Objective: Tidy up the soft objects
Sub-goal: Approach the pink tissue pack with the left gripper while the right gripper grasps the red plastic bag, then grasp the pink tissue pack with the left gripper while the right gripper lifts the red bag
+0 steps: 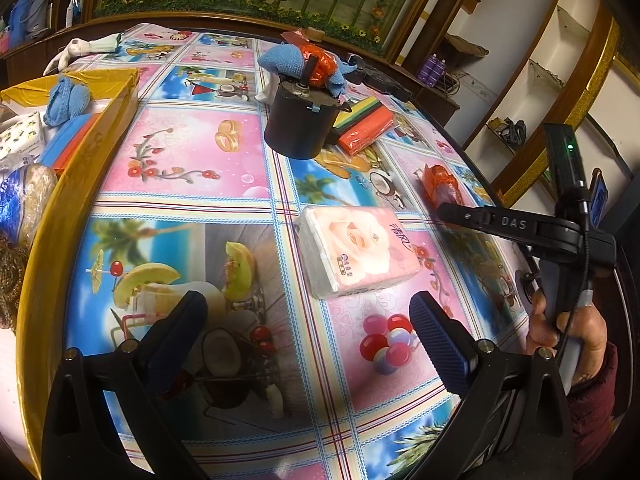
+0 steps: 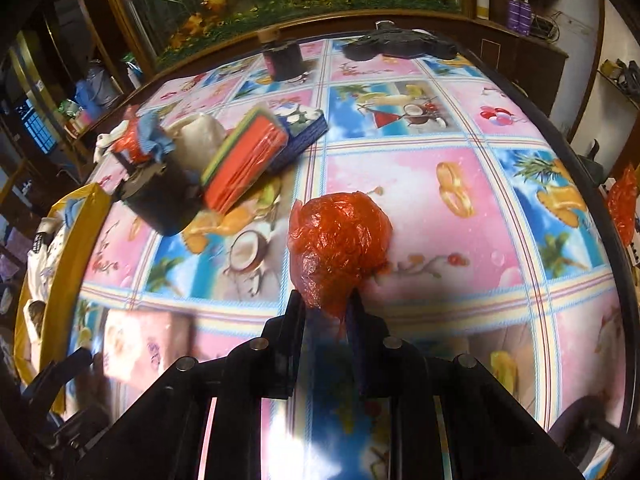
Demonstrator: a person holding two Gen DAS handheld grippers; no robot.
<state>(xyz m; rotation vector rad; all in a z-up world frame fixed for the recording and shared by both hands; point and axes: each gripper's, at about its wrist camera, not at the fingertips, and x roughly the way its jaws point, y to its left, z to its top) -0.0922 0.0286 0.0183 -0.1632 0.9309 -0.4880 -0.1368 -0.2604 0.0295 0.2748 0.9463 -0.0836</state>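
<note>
**Risk check: thin grip on the red bag, tissue pack not yet picked**

Right gripper is clenched on the tail end of the crumpled red plastic bag. Only the narrow bottom twist sits between the fingers; the bulk balloons out ahead of them, over the patterned tablecloth. From the left wrist view the same bag shows at the tip of the right tool, near the table's right edge.

Left gripper is released, jaws wide apart, holding nothing. It points at the rose-print tissue pack, which lies flat just ahead of the fingertips, not touching them.

The yellow box at the left looks like the drop point; it already holds a blue towel and other packs.

What could go wrong, as I judge it:
- Slick film, small pinch: bag could slide out on a fast swing toward the box (the right view is blurred, so I'd guess the tool is moving).
- Path to the box passes the black pot with a blue cloth and more red plastic piled on top, and the wrapped sponge stack leaning beside it. A low carry could knock either.
- Both tools converge near the tissue pack; they could collide if the left closes in while the right crosses.
- Tissue pack is wide for the left jaw opening; an off-centre close may just push it along the glossy cloth.
</note>
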